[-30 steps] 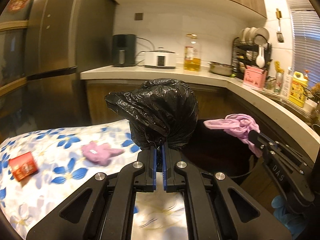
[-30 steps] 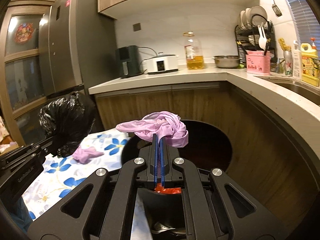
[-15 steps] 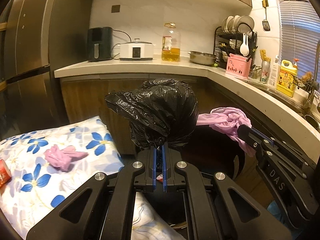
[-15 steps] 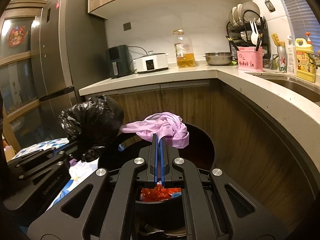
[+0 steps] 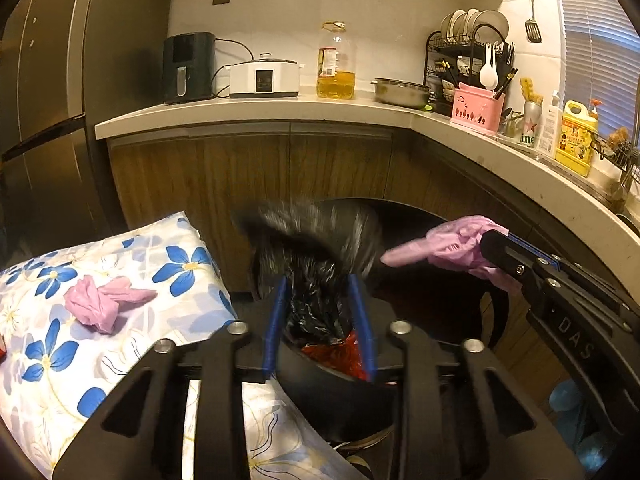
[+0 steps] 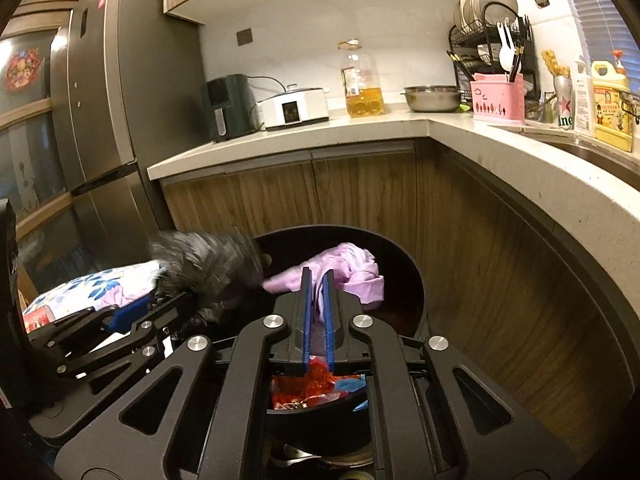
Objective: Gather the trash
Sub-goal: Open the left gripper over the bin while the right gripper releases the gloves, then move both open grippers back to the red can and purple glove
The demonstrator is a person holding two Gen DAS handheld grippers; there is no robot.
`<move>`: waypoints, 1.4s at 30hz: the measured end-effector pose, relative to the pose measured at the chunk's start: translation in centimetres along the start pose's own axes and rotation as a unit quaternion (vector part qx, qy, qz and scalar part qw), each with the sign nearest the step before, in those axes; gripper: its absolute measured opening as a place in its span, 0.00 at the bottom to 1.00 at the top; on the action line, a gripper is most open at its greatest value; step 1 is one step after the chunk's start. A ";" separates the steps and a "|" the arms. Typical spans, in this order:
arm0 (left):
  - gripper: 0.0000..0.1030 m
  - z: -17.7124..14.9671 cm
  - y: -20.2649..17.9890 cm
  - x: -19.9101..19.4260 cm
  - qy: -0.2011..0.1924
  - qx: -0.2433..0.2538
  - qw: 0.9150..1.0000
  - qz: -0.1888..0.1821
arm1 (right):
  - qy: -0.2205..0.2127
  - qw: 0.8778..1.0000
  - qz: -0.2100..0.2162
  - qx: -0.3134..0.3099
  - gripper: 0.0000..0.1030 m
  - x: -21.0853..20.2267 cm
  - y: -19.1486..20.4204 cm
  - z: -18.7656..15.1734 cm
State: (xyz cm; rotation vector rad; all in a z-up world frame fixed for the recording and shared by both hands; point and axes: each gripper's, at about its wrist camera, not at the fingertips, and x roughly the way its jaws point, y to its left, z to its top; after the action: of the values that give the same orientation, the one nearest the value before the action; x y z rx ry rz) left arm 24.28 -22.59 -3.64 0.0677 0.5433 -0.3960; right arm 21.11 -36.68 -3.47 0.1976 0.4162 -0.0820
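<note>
The left claw [image 5: 320,292] has just been opening: its blue pads [image 5: 276,320] stand spread, with the neck of the black bag [image 5: 316,240] between them but no longer pinched, and the bag is motion-blurred above the black bin [image 5: 440,292]. The right claw [image 6: 318,280] has also just been parting; a narrow gap shows between its pads [image 6: 306,312], and the pink cloth [image 6: 356,272] runs through that gap, though whether the pads press on it I cannot tell. In the right wrist view the cloth hangs over the bin's [image 6: 404,256] open mouth, and below the claw lies red and blue trash [image 6: 316,384] already inside the bin (crumpled wrappers, by the look). To the left of the bin stands the bench [image 5: 52,360] under a cloth printed with blue flowers; the bin sits just beside its right corner. On the bench, well back from that corner, lies another crumpled pink cloth [image 5: 100,300], apart from both claws. Behind the bin runs a wooden cabinet front [image 5: 240,172] topped by a pale counter [image 5: 280,108]. On it stand a dark air fryer [image 5: 188,68], a white cooker [image 5: 264,80], an oil bottle [image 5: 336,64], a steel bowl [image 5: 400,90] and a pink caddy [image 5: 476,110], with a dish rack [image 5: 468,48] behind. A fridge [image 5: 60,80] stands at the far left.
</note>
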 end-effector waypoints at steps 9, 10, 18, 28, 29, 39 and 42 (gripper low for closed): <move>0.61 -1.0 1.4 -1.0 -0.011 -0.007 1.000 0.023 | -0.005 1.000 -0.003 0.008 0.36 -0.4 -0.3 0.0; 0.61 -1.0 1.6 -1.2 -0.010 -0.010 1.000 0.025 | -0.005 1.000 -0.004 0.009 0.38 -0.5 -0.3 0.1; 0.78 -1.5 2.9 -3.1 -0.025 -0.034 0.998 0.048 | -0.008 1.000 -0.005 0.014 0.59 -1.3 0.0 0.1; 0.86 -2.2 3.8 -6.1 -0.042 -0.041 0.996 0.065 | -0.018 1.000 -0.002 0.002 0.71 -3.2 1.8 -0.3; 0.86 -2.2 3.9 -6.4 -0.043 -0.042 0.996 0.067 | -0.018 1.000 -0.001 0.000 0.72 -3.3 2.0 -0.3; 0.91 -3.5 6.6 -9.5 -0.056 -0.066 0.992 0.094 | -0.022 1.000 0.017 -0.008 0.73 -4.3 4.8 -0.6; 0.91 -4.1 8.0 -10.4 -0.059 -0.075 0.989 0.110 | -0.022 0.999 0.028 -0.018 0.73 -4.3 6.6 -1.0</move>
State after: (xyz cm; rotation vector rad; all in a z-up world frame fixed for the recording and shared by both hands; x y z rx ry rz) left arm 17.19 -10.91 -2.16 -0.0400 0.4408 -0.1418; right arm 17.64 -29.83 -1.44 0.1718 0.3668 -0.0239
